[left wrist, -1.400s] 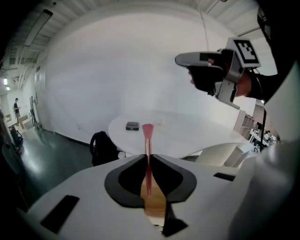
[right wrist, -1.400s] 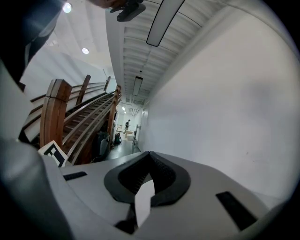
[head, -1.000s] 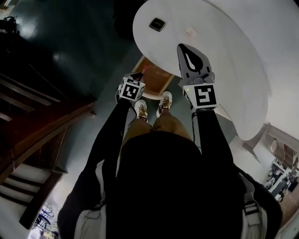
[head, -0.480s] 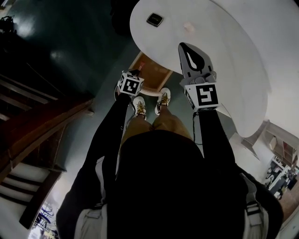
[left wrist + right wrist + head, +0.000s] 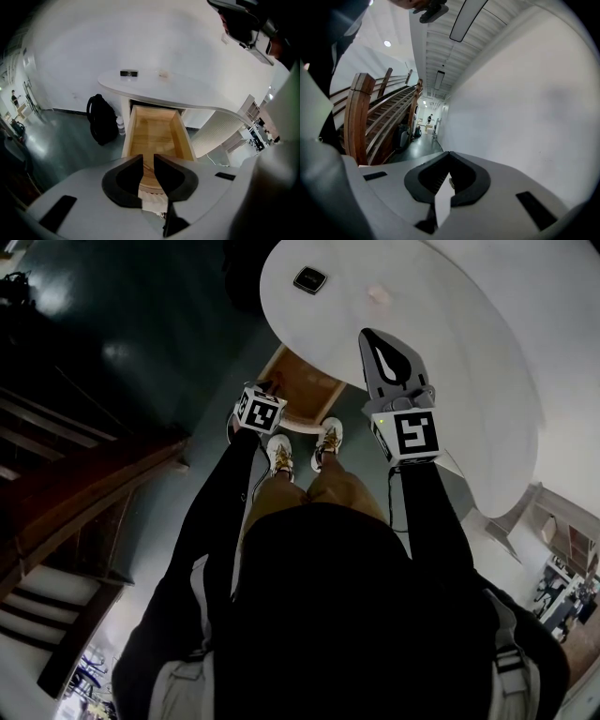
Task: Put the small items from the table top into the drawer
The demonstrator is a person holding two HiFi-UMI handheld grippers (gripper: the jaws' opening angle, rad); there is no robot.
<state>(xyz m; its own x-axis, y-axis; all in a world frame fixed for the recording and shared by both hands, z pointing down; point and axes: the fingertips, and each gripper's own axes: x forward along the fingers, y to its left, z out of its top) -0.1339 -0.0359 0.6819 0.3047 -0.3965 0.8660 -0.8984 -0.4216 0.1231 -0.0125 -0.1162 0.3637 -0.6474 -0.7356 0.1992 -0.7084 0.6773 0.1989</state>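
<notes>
The drawer [image 5: 157, 133] is drawn out from under the round white worktop [image 5: 469, 362]. Its wooden floor is seen bare wherever it shows, so the task is judged to be near its start. Two small items are left on the worktop towards its far edge. One is a dark square item [image 5: 310, 279]; the other, at its 3 o'clock in the head view, is a faint pale item [image 5: 379, 294] too blurred to be named. The left tool [image 5: 148, 159] is pointed steeply down, with the drawer at its 12 o'clock. Its jaws have just been opening and are parted by a narrow gap with nothing between them, which fits a release of the drawer front rather than a carry. The right tool [image 5: 368, 337] is held nearly level above the worktop, its jaws brought together at the tips with nothing plainly gripped. The pale item lies at its 12 o'clock, so it is probably kept there ready for a first pick. A black backpack [image 5: 101, 119] is stood on the floor at the drawer's 9 o'clock.
</notes>
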